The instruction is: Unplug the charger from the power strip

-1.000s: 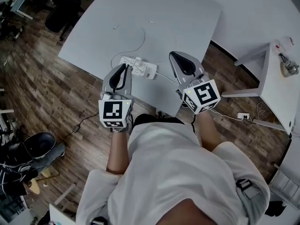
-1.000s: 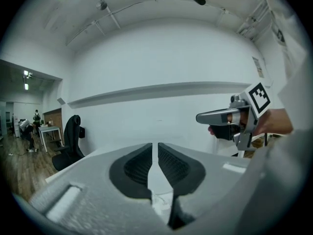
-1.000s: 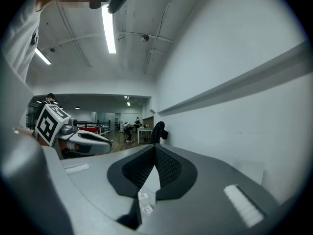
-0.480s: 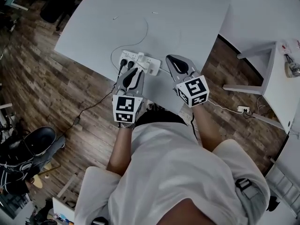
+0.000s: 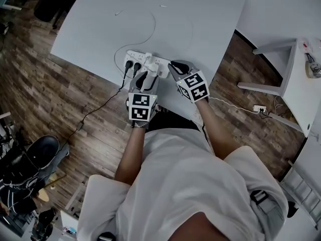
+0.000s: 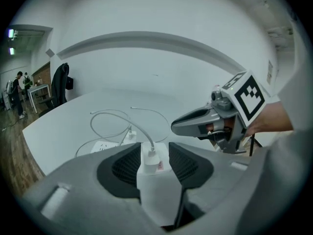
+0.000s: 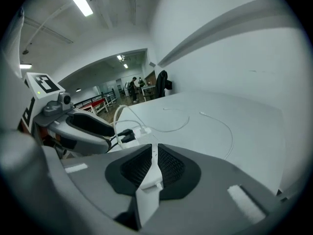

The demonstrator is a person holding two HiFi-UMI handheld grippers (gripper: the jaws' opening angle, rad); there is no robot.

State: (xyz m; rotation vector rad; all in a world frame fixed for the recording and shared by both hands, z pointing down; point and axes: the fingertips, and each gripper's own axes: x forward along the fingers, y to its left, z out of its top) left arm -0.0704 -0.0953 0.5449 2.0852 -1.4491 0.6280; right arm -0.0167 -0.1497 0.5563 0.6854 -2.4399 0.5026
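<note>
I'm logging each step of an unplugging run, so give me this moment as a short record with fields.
surface: white table
strip: flat near the table's edge, two black plugs in it
charger: white, stands on the strip, white cable in its top
left tool: jaws apart, just been opening, charger between them, pads not seen pressing
right tool: at the strip's end, jaws nearly together, thin white sliver between them; grip unclear
</note>
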